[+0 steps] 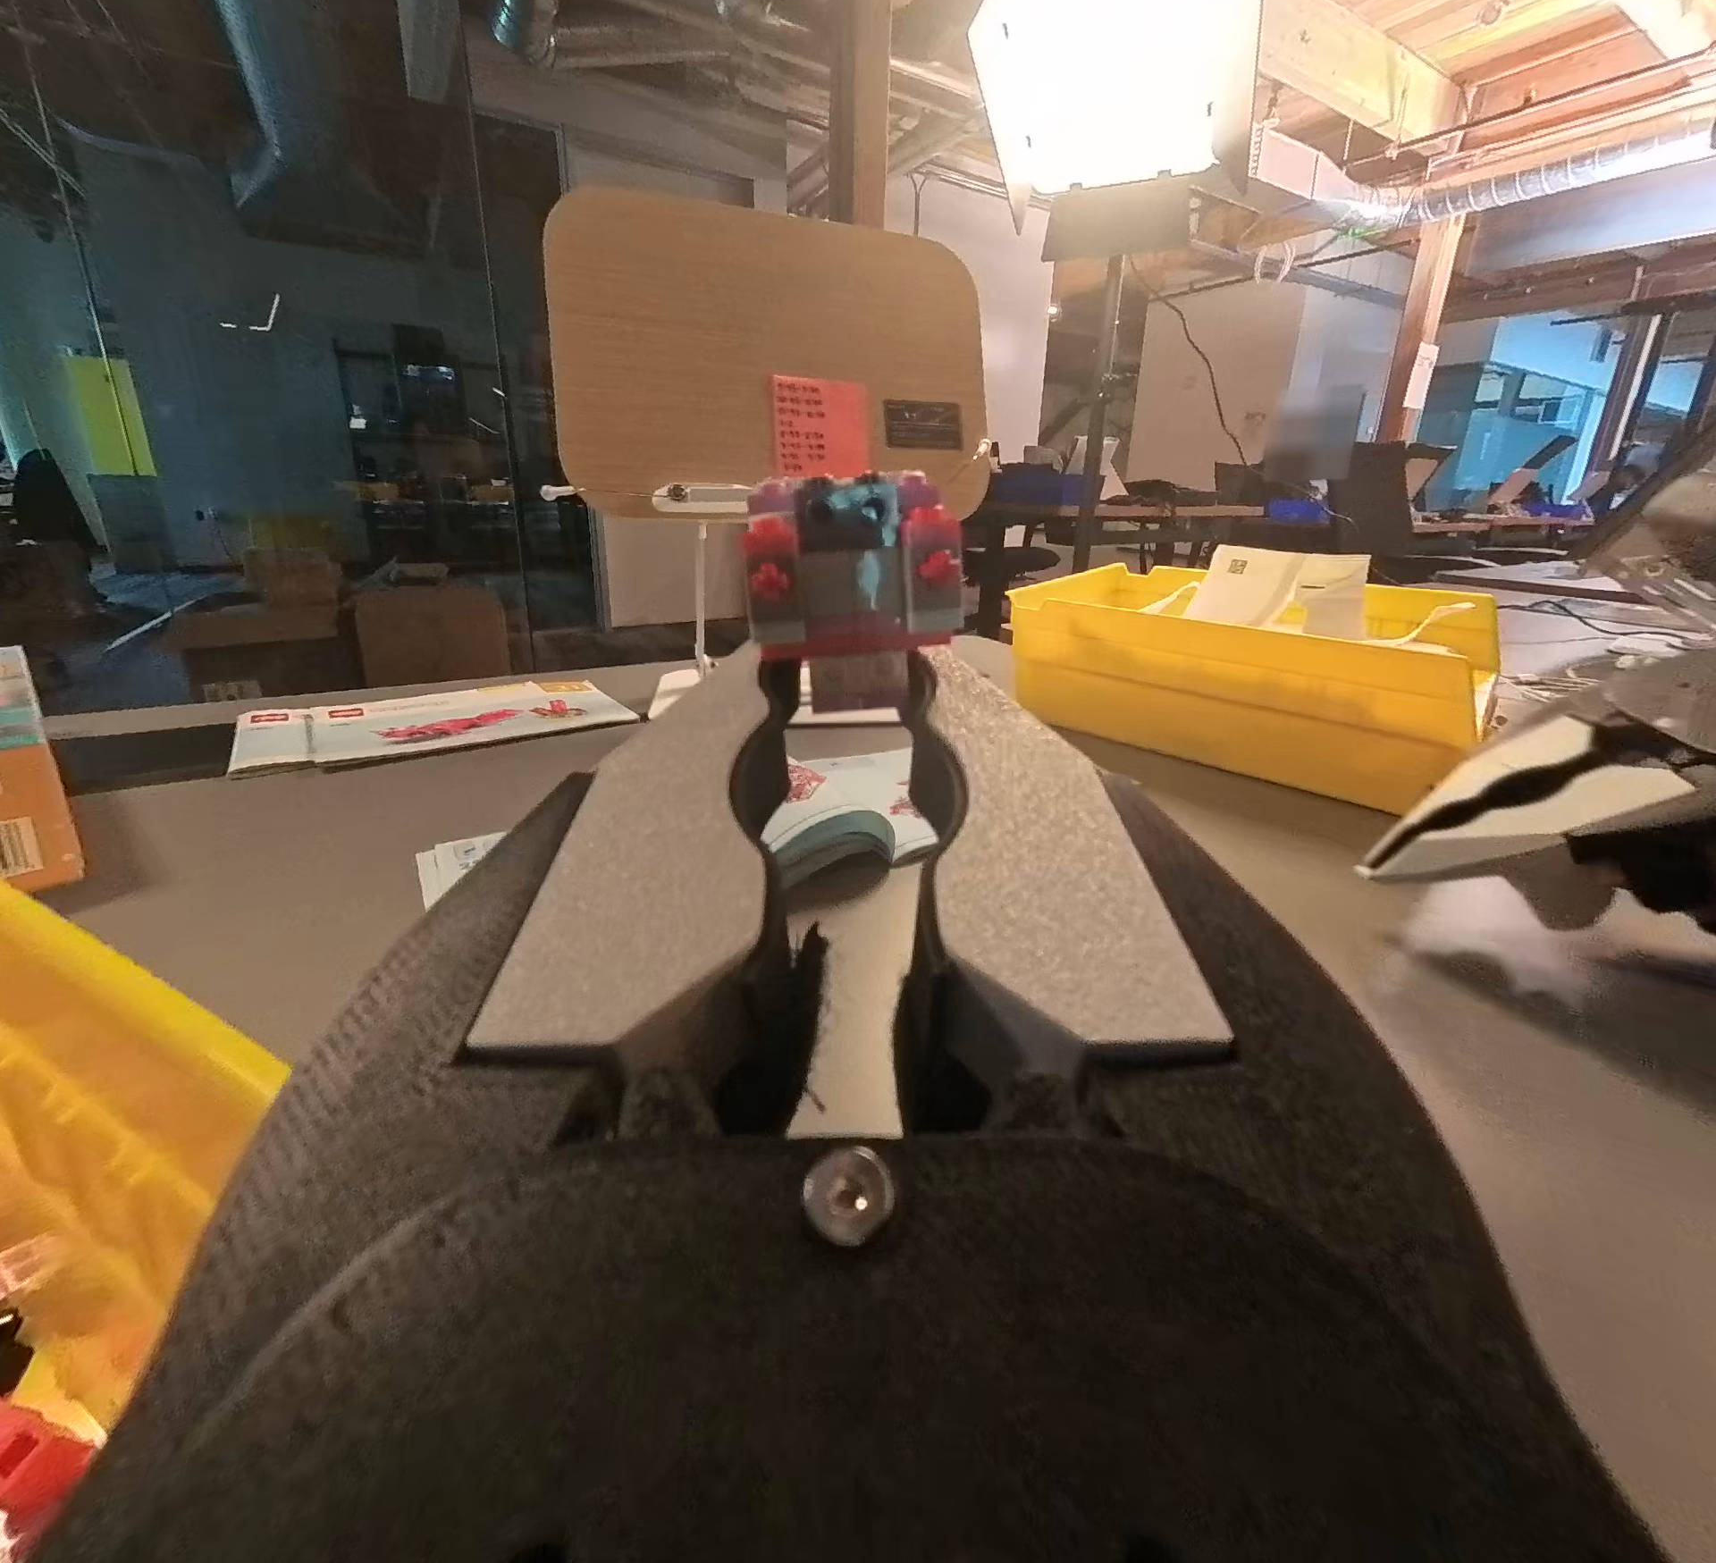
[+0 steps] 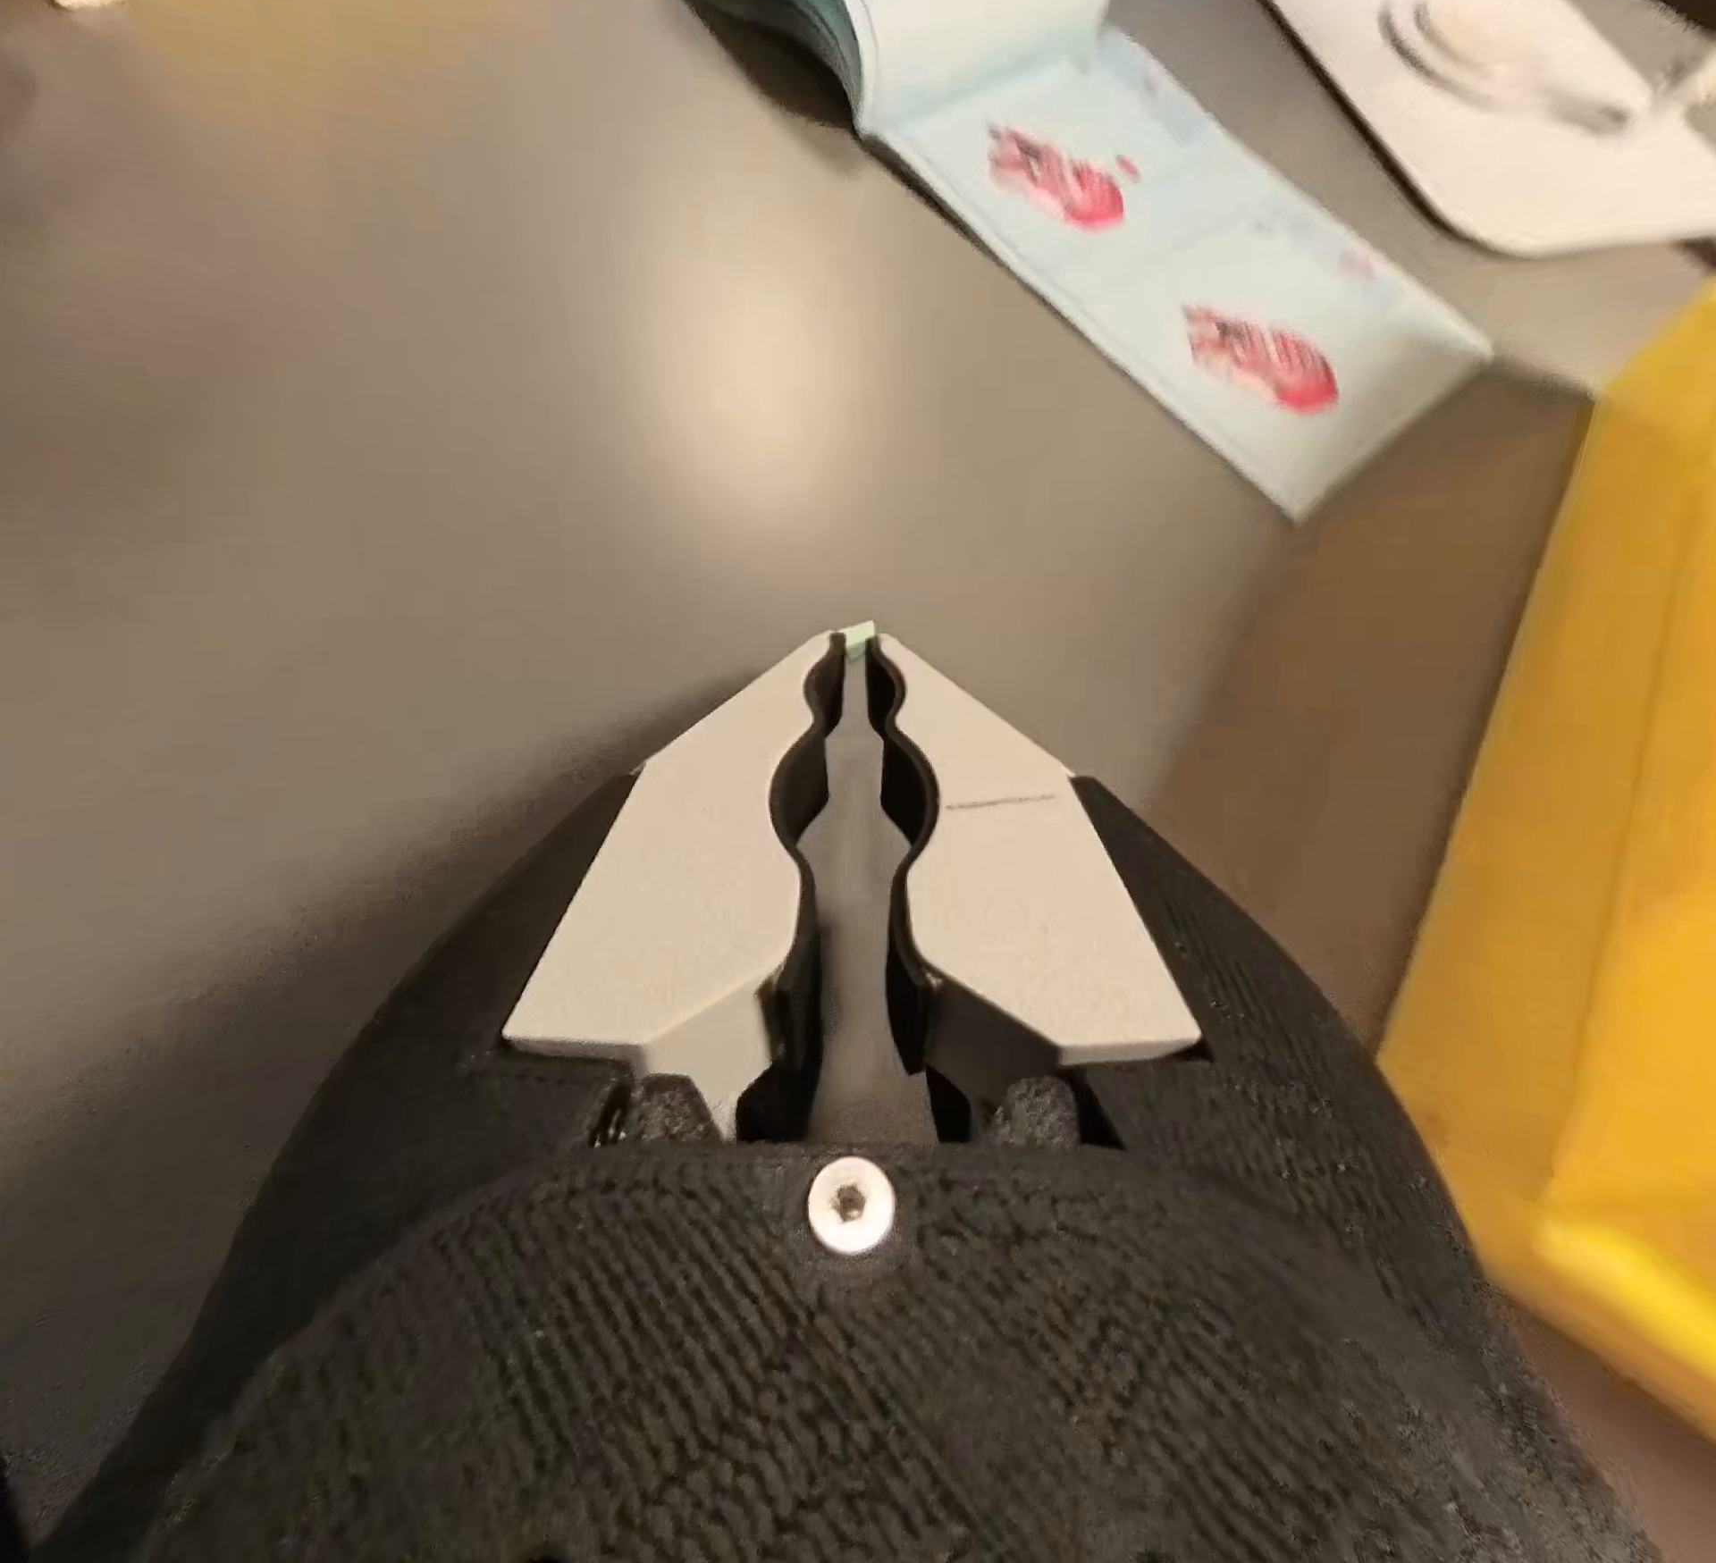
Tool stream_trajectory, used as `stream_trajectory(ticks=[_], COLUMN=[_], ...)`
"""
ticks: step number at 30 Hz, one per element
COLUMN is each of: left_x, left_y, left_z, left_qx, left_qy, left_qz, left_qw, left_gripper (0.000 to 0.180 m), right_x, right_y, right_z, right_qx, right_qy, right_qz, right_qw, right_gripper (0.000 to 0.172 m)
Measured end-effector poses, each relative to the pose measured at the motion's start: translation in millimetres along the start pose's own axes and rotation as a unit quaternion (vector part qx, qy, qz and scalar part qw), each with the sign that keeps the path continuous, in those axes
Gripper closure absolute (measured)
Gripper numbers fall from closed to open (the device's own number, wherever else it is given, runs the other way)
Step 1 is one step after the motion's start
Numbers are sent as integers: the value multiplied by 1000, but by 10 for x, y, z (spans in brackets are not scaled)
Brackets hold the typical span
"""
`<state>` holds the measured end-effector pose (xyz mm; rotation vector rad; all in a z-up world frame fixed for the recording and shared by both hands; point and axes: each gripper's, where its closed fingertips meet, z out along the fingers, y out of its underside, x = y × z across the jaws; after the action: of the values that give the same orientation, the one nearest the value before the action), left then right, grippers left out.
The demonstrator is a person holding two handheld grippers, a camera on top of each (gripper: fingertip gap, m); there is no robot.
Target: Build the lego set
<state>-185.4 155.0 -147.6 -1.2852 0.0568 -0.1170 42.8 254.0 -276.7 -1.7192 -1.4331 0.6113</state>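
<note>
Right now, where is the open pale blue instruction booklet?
The open pale blue instruction booklet lies on the grey table, upper right in the right wrist view, between the white stand base and the yellow plastic bin.

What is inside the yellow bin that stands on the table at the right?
Inside the yellow bin, in the left wrist view, are white paper bags with string handles, standing up above its rim. The bin's front wall hides the bottom, so anything lying under the bags cannot be seen.

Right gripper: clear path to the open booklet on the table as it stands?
Probably yes. Only bare table lies between the right gripper and the open booklet. But its fingertips are already pinched on a small pale green piece, so it cannot grasp.
</note>
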Motion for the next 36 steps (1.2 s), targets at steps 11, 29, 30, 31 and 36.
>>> stream_trajectory(ticks=[11,29,30,31,36], left_x=[104,175,156,127,58], left_y=[-87,446,454,458,498], left_z=[516,1038,1042,1044,1059], left_qx=[26,1,-1,-2,-11], left_qy=[65,116,115,110,103], left_qz=[-41,51,45,40,15], left_qw=[997,992,992,993,994], left_gripper=[161,161,161,161,161], right_x=[-221,-268,-273,-277,-292], right_y=[-604,-517,-509,-503,-499], right_z=[944,1029,1017,1009,1003], right_qx=[-31,-21,-22,-22,-22], right_qy=[-141,-170,-175,-179,-185], right_qz=[-110,-76,-73,-70,-71], right_qw=[983,982,982,981,980], right_gripper=[169,157,156,154,152])
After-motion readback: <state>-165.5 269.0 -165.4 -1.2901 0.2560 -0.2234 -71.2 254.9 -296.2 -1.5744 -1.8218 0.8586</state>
